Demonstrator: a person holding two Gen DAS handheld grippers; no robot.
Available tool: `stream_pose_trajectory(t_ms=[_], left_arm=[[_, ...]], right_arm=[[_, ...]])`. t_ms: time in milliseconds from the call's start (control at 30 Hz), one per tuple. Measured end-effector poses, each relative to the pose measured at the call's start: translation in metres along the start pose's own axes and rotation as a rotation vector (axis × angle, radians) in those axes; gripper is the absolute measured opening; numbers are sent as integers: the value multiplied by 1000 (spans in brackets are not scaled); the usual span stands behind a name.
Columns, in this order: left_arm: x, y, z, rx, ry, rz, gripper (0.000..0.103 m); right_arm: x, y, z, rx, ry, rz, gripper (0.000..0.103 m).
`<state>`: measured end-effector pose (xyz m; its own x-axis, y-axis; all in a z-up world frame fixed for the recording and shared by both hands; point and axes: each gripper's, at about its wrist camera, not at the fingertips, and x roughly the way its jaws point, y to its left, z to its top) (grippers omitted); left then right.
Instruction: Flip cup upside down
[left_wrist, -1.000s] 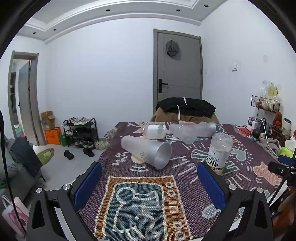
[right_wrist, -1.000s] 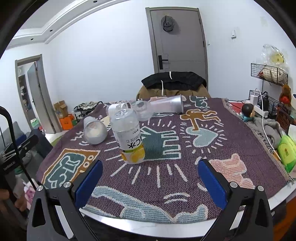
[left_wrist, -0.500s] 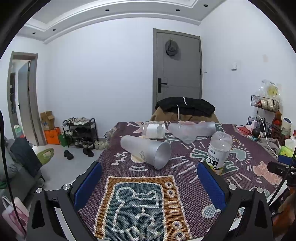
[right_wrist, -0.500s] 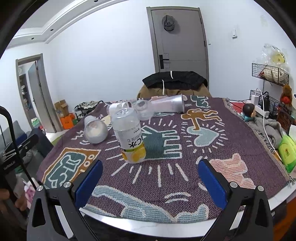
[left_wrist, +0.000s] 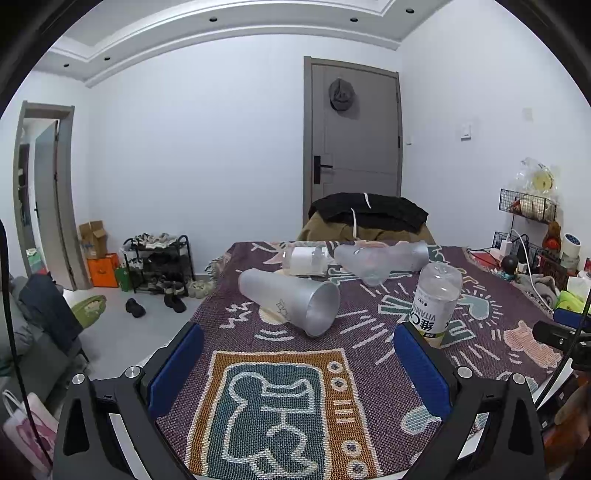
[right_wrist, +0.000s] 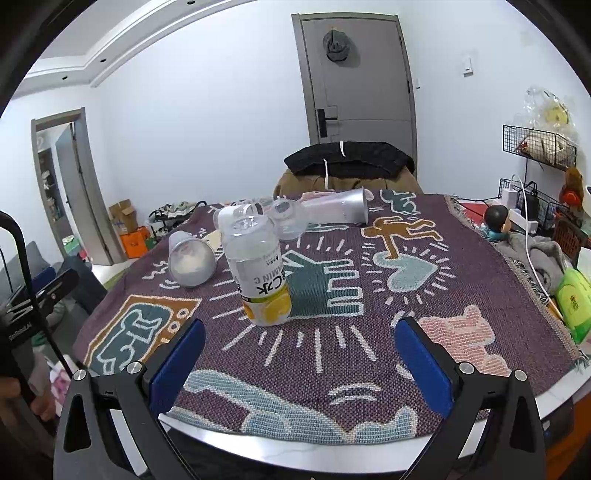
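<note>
A frosted plastic cup lies on its side on the patterned cloth, its mouth toward me; it also shows in the right wrist view. My left gripper is open and empty, a short way in front of that cup. My right gripper is open and empty, near the table's front edge, in front of an upside-down vitamin C bottle. A second frosted cup lies on its side at the back.
The bottle also shows in the left wrist view. A clear round cup and a small clear container lie at the back. A chair with dark clothes stands behind the table. Clutter sits to the right.
</note>
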<state>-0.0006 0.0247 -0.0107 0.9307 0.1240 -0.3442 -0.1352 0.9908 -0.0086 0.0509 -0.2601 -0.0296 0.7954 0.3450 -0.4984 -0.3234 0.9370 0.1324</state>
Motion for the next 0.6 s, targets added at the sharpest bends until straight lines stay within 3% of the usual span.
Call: stream_pose_trajectory(t_ms=[600], left_arm=[[0,1,-1,-4,3,-3,103]], right_arm=[[0,-2,0,4,2,-1,103]])
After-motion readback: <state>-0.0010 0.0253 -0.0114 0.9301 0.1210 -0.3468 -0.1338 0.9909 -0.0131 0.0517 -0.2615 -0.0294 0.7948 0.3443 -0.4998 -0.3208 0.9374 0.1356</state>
